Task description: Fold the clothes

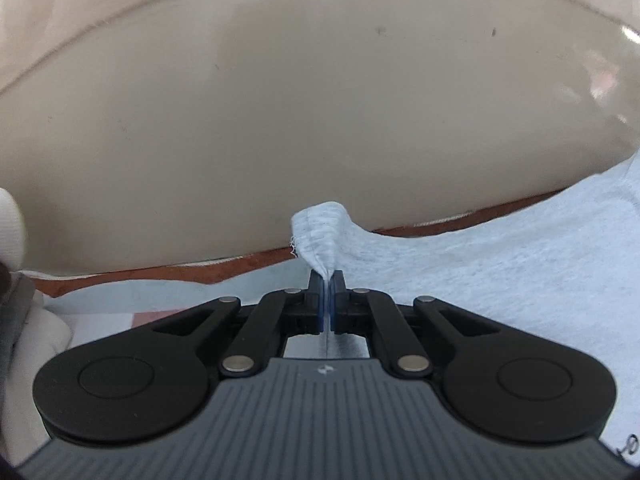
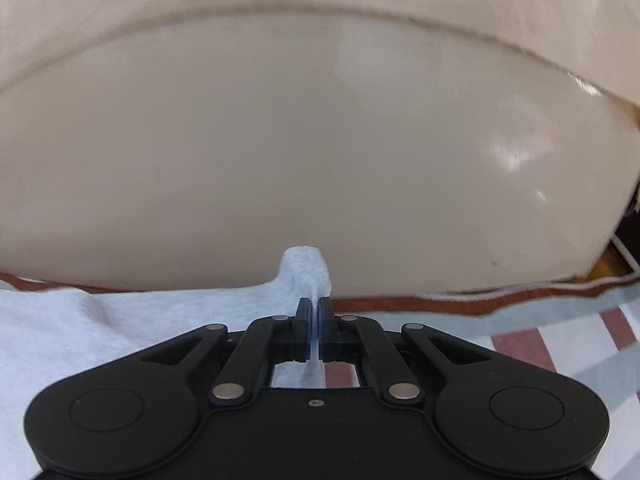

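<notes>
A light grey-blue garment [image 1: 500,264] lies spread on a striped cloth. In the left wrist view my left gripper [image 1: 328,280] is shut on a hemmed corner of it, and the pinched fabric stands up in a small peak beyond the fingertips. The rest of the garment runs off to the right. In the right wrist view my right gripper [image 2: 315,306] is shut on another corner of the same garment [image 2: 60,328], which spreads away to the left. A tuft of cloth pokes up past the closed jaws.
The striped cloth [image 2: 560,340], with maroon, white and grey bands, has a rust-brown border [image 2: 400,305]. Beyond it is a beige floor [image 2: 280,152] and a pale wall base. A white-gloved hand [image 1: 10,216] shows at the left edge of the left wrist view.
</notes>
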Tool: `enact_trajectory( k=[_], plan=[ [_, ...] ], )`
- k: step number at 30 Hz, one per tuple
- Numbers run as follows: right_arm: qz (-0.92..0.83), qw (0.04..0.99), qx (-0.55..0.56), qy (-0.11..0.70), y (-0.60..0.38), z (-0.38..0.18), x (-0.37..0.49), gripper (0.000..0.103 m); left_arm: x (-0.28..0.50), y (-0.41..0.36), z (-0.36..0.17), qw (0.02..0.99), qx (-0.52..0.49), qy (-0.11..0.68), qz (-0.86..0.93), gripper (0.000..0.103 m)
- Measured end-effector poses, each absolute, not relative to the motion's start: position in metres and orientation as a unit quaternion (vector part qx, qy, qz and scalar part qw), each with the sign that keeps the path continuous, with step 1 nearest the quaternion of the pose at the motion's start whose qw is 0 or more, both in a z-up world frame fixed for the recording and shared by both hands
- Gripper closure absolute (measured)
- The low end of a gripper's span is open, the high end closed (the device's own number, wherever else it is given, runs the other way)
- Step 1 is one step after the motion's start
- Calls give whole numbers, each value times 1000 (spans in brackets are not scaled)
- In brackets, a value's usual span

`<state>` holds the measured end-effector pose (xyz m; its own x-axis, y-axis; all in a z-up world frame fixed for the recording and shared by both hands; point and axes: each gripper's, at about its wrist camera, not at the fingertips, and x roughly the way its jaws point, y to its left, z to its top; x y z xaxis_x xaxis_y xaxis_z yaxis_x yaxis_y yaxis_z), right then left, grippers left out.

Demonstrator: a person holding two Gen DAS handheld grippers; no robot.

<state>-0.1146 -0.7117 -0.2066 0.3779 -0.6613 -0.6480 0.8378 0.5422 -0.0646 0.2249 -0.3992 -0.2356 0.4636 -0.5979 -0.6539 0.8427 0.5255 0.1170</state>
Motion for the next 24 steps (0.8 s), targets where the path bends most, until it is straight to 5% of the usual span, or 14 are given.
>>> enact_trajectory(
  k=[5, 8, 11, 14, 20, 22, 23, 24],
  plan=[
    [-494, 785, 136, 348, -726, -222, -120, 101, 239, -404, -261, 831, 237, 319, -389, 92],
    [-468, 797, 180, 336, -731, -223, -132, 89, 251, -387, -250, 842, 172, 338, -385, 92],
    [-439, 807, 197, 342, -730, -225, -125, 70, 267, -384, -246, 818, 121, 389, -407, 92],
    [-435, 807, 220, 334, -729, -232, -115, 39, 267, -397, -250, 787, 142, 414, -434, 85],
    [-496, 763, 184, 372, -739, -258, -95, 38, 260, -406, -253, 779, 185, 404, -443, 62],
    [-492, 764, 218, 356, -748, -266, -97, 38, 262, -408, -255, 781, 177, 410, -437, 62],
    [-475, 773, 236, 348, -749, -269, -99, 42, 261, -410, -255, 783, 172, 412, -434, 63],
    [-462, 786, 237, 335, -748, -269, -101, 56, 259, -413, -258, 784, 171, 412, -431, 65]
  ],
)
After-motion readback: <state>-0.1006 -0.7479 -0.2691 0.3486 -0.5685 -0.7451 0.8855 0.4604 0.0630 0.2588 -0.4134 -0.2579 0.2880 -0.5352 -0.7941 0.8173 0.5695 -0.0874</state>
